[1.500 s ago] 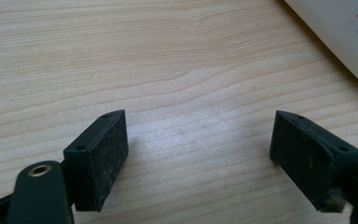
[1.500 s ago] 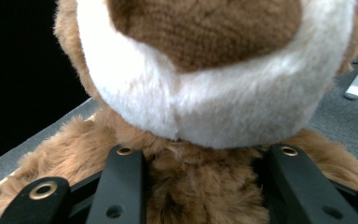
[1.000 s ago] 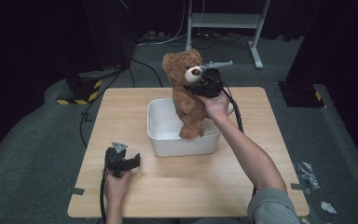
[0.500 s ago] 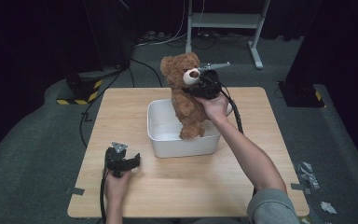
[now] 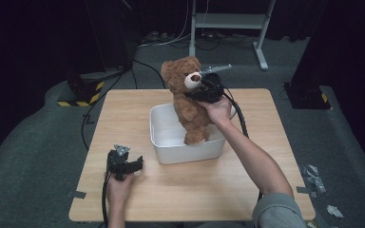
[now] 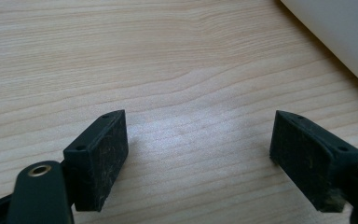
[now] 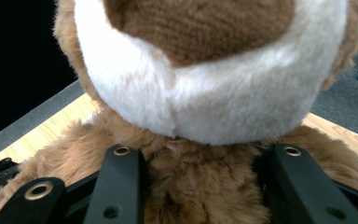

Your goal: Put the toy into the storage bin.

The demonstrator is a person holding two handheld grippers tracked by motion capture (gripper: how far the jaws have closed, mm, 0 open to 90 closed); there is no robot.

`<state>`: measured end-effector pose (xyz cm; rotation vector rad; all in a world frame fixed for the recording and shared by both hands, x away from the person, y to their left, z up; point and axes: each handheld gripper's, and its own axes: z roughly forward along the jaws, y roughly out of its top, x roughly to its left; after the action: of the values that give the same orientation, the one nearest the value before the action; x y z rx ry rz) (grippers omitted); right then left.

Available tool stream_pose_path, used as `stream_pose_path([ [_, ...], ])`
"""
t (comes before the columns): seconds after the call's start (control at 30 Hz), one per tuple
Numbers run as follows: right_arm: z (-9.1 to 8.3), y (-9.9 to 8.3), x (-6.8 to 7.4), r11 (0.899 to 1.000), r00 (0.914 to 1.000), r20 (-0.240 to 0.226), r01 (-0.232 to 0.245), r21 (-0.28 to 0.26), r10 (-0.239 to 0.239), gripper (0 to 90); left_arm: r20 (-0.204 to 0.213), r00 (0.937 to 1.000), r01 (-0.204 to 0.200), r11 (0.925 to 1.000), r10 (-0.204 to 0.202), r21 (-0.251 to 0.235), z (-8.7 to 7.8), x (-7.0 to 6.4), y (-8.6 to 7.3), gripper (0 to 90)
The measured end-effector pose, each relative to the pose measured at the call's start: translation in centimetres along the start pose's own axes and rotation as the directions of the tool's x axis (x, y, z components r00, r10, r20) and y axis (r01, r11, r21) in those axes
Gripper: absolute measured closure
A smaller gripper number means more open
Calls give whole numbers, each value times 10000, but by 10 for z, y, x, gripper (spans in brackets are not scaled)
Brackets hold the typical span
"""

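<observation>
A brown teddy bear [image 5: 189, 99] with a white muzzle hangs upright over a white tub [image 5: 164, 142], its feet just above the tub's front part. My right gripper [image 5: 197, 92] is shut on the bear's neck, under the muzzle. In the right gripper view the bear [image 7: 205, 84] sits close up, its neck fur pressed between my two jaws [image 7: 200, 186]. My left gripper [image 5: 135, 164] rests on the wooden table [image 5: 266, 142] left of the tub's front corner. Its jaws [image 6: 214, 154] stand wide apart over bare wood, with nothing between them.
The tub's white wall [image 6: 340, 37] lies just past the left gripper's jaws. A metal stand [image 5: 228, 23] and cables sit on the floor behind the table. A black box with yellow stripes [image 5: 83, 90] lies off the table's far left corner.
The right gripper has lifted the bear slightly higher and a little away from me over the tub. The left gripper has stayed where it was.
</observation>
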<state>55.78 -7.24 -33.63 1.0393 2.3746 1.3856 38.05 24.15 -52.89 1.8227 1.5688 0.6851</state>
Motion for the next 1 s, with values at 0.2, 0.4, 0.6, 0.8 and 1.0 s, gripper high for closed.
stream_pose_path([
  [0.2, 4, 0, 3, 9997, 10000, -16, 75, 211, -75, 605, -1, 10000, 14, 10000, -14, -1, 0, 0, 0, 191],
  [0.4, 3, 0, 4, 9996, 10000, -37, 73, 262, -72, 604, -4, 10000, 16, 10000, -16, -1, 0, 0, 0, 191],
  [0.6, 0, -1, 6, 9994, 10000, -54, 46, 330, -45, 604, -1, 10000, 13, 10000, -13, -4, 0, 0, 0, 191],
  [0.8, 2, -2, 8, 9989, 9999, -43, 156, 436, -154, 603, -1, 10000, 10, 10000, -10, 0, 0, 0, 0, 191],
  [1.0, 3, -6, 9, 9989, 9999, -76, 81, 453, -78, 601, -1, 10000, 10, 10000, -10, 4, 0, 0, 0, 191],
])
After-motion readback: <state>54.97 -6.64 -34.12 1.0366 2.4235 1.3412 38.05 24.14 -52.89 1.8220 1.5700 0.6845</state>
